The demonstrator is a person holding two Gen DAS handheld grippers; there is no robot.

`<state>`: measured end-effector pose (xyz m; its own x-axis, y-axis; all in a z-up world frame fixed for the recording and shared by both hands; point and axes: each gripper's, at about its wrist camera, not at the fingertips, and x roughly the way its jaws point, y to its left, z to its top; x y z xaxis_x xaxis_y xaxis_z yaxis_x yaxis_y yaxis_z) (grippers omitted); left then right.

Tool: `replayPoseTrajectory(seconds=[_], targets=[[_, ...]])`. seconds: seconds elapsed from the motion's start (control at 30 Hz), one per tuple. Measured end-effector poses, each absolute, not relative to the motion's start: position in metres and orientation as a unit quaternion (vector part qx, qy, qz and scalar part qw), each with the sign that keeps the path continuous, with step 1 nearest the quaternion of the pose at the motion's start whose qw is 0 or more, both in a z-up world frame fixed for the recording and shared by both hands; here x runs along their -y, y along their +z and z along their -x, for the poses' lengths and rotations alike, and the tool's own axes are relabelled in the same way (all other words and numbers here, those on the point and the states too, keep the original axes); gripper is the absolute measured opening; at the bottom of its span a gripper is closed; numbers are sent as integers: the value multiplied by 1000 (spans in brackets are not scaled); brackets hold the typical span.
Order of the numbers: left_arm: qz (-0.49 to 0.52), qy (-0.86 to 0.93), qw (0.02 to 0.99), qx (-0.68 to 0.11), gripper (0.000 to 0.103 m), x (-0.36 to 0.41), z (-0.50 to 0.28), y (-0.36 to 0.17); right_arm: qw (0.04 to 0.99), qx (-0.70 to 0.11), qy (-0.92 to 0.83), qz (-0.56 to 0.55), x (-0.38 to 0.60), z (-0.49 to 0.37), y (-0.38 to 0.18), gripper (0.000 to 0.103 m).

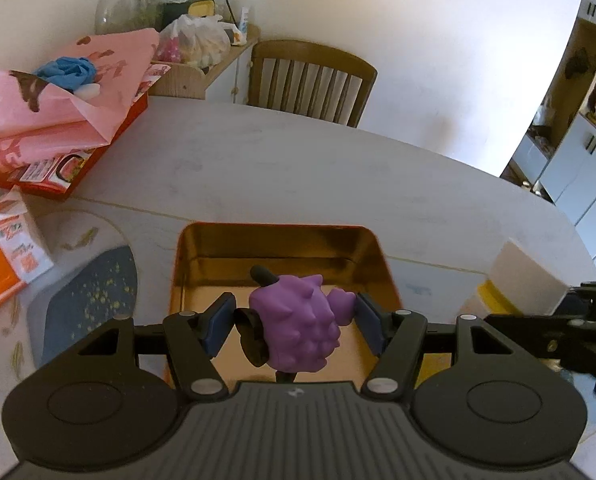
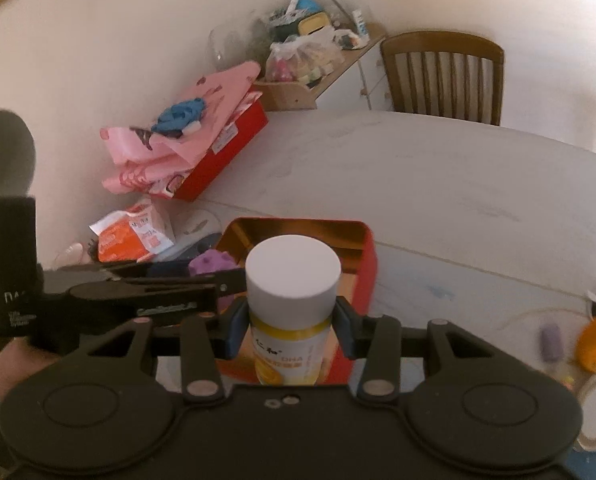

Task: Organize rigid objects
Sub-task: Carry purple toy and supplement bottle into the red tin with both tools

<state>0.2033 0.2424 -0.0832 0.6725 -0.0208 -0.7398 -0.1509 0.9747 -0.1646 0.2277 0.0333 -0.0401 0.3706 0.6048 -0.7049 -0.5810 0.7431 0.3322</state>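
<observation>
1. Left gripper point(image 1: 294, 322): fingers point(image 1: 220, 322) clamped on a knobbly purple rubber toy with black stem and black ring point(image 1: 298, 324), carried just above the near half of the open gold-lined tin box with red outer walls point(image 1: 278, 240).
2. Right gripper point(image 2: 289, 332): fingers point(image 2: 346, 330) pinching the neck of a white-capped bottle with yellow label point(image 2: 292, 304) just under the cap, bottle upright, hanging over the near right part of the same tin.
3. Tin sits on the pale wooden surface point(image 1: 338, 176), near its front edge; orange packet point(image 2: 132, 236) and red carton under pink bags point(image 2: 218, 152) to the far left, wooden chair point(image 1: 310, 80) beyond the far side.
4. Step in hand, as judged: lowering both items into the tin, nothing yet resting on its floor.
5. To do it well:
   - Keep the two grippers apart; the left one already crosses close in front of the right one's fingers in the right wrist view, so stagger the drops, one side at a time.
   - Lower the bottle straight down until its base meets the gold floor before spreading the fingers; a release from height risks a topple against the tin wall.
   - Set the toy to the left half, ring and stem clear of the rim, to leave room for the bottle.
   - Withdraw upward, not sideways, so the tin does not slide.
</observation>
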Motion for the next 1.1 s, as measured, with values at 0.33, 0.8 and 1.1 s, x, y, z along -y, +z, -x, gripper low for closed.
replayPoseTrajectory(seconds=[0.33,0.8,1.1], targets=[[92,12,894,-438,65,-266,-238,-120,799,-494,338,54,-89,-245,-85,44],[79,3,896,-436,65,-275,-262,-137,813,-482,309,106,-112,-264,-106,44],[66,-1,893,-444,65,-272,-270,-148,813,-479,304,130,-122,-265,-115,44]])
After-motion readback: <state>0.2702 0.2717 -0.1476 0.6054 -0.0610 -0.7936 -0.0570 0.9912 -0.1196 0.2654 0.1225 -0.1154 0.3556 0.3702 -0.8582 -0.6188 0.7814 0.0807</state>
